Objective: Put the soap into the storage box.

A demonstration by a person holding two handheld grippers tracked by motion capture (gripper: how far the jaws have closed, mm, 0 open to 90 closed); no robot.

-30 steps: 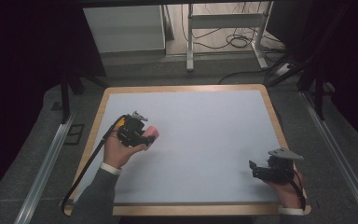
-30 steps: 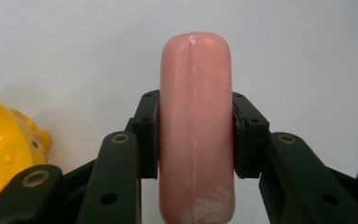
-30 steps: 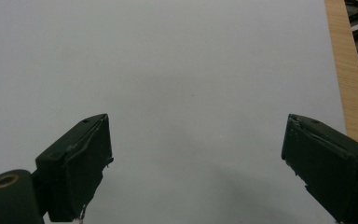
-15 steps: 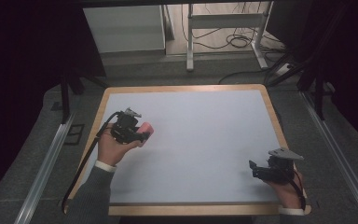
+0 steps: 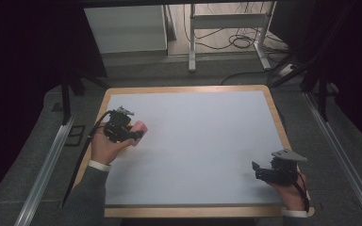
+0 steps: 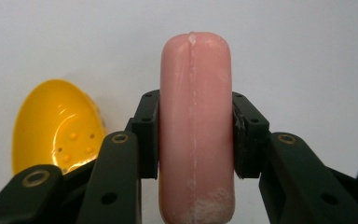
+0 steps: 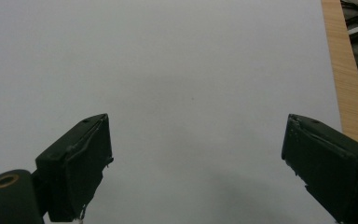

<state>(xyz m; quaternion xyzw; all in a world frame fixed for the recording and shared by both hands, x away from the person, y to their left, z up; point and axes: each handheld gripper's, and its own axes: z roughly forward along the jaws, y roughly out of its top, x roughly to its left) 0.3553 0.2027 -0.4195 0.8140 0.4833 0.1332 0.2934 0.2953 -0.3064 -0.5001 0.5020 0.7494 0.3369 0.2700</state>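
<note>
pickup's done: left claw is clamped on the smooth pink sausage-shaped plastic piece above the white surface, right claw sits spread apart and empty, so setting it down is probably what's left.

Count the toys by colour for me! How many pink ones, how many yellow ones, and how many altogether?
Pink: 1, the toy sausage clamped in the left gripper.
Yellow: 1, the yellow plastic piece behind those jaws; what it is I cannot tell.
Total: 2.
</note>
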